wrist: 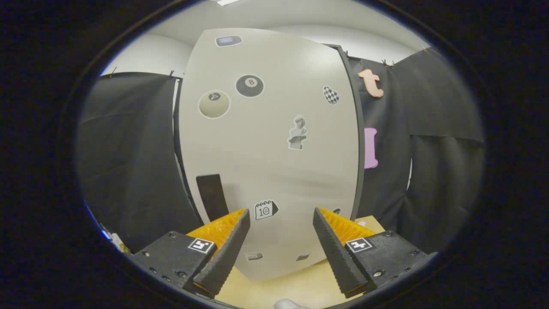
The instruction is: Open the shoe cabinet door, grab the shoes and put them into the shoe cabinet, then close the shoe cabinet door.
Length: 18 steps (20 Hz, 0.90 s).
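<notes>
The shoe cabinet door point(266, 163) is a tall pale panel with several stickers on it, standing just ahead of my fingers and looking shut against the cabinet's dark frame point(359, 141). A dark rectangular handle point(211, 195) sits low on the door, just beyond my left finger point(227, 246). My gripper point(281, 214) is open with nothing between its fingers. A small white thing point(288, 304) peeks in below the fingers; I cannot tell whether it is a shoe. A pink bit point(362, 223) shows by the right finger at the cabinet's foot.
The cabinet stands on a light wooden surface point(296, 287). Black cloth walls point(128, 171) hang on both sides of it. Small objects point(116, 242) lie low at the far left.
</notes>
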{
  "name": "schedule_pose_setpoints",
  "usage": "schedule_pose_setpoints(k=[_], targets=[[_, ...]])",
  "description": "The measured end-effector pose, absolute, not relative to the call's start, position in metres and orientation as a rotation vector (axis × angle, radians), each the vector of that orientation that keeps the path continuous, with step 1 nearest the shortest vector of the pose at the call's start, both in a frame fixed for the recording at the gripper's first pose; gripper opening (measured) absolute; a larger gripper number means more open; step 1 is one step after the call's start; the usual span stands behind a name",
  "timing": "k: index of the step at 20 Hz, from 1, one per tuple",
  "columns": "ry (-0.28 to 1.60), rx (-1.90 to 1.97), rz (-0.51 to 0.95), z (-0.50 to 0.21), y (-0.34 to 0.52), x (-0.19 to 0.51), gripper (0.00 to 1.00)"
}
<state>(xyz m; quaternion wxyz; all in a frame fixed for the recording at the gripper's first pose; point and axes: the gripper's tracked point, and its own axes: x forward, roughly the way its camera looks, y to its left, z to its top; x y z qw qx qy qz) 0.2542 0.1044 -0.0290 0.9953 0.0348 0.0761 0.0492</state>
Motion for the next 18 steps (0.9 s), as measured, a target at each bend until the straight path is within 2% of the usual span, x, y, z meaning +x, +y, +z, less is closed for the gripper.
schedule_pose_setpoints(k=[3, 12, 18], targets=[[0.15, 0.029, 0.113, -0.025, 0.105, 0.229, 0.97], [0.105, 0.014, 0.037, -0.008, 0.082, 0.13, 0.97], [0.127, 0.044, -0.013, -0.025, 0.069, 0.074, 0.97]])
